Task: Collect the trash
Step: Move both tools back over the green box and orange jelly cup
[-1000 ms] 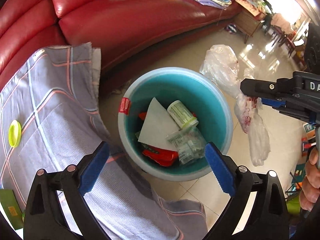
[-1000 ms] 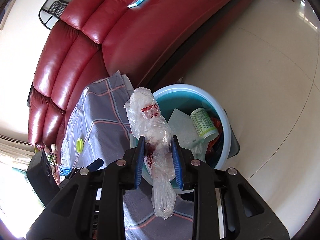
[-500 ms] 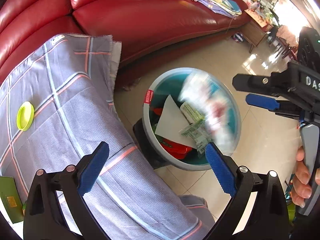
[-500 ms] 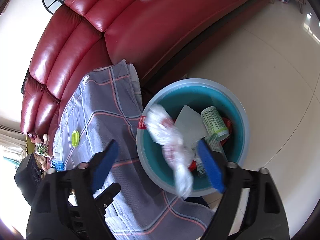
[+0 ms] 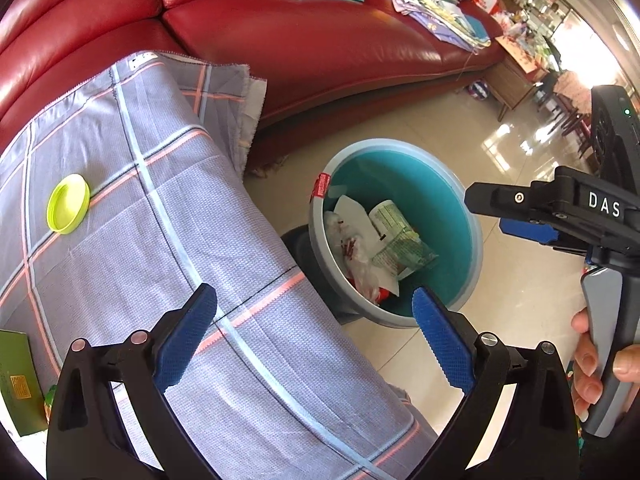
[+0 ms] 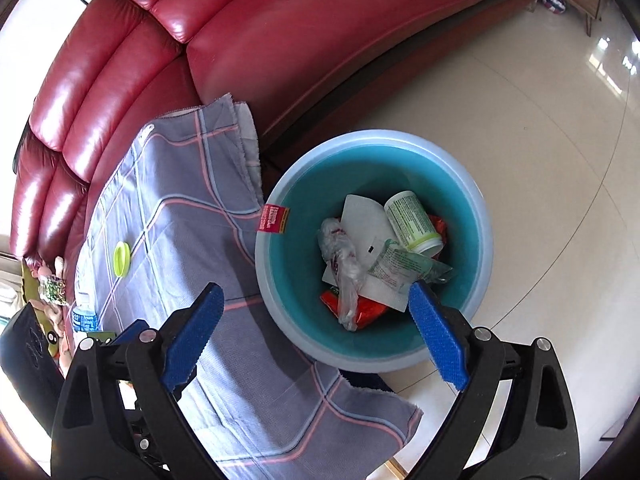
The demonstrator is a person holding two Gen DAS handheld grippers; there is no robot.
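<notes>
A teal bin (image 6: 478,240) (image 5: 468,216) stands on the floor beside a cloth-covered table. Inside lie a crumpled clear plastic bag (image 6: 344,268) (image 5: 356,256), a white paper, a white bottle (image 6: 412,222), a green-printed wrapper and a red wrapper. My right gripper (image 6: 316,332) hovers over the bin's near rim, its jaws still opening with nothing between them. My left gripper (image 5: 316,332) stands open and empty above the table's edge, left of the bin. A yellow-green lid (image 5: 68,203) (image 6: 121,259) lies on the cloth.
The plaid cloth (image 5: 132,216) drapes the table to the bin's left. A red leather sofa (image 5: 304,40) curves behind, with a booklet and a pile of clothes on it. A green box (image 5: 16,384) sits at the table's near left. Tiled floor (image 6: 540,120) lies right of the bin.
The right gripper opened and let go of the plastic bag, which fell into the bin. Both grippers shifted, so the bin now sits further right in the left wrist view.
</notes>
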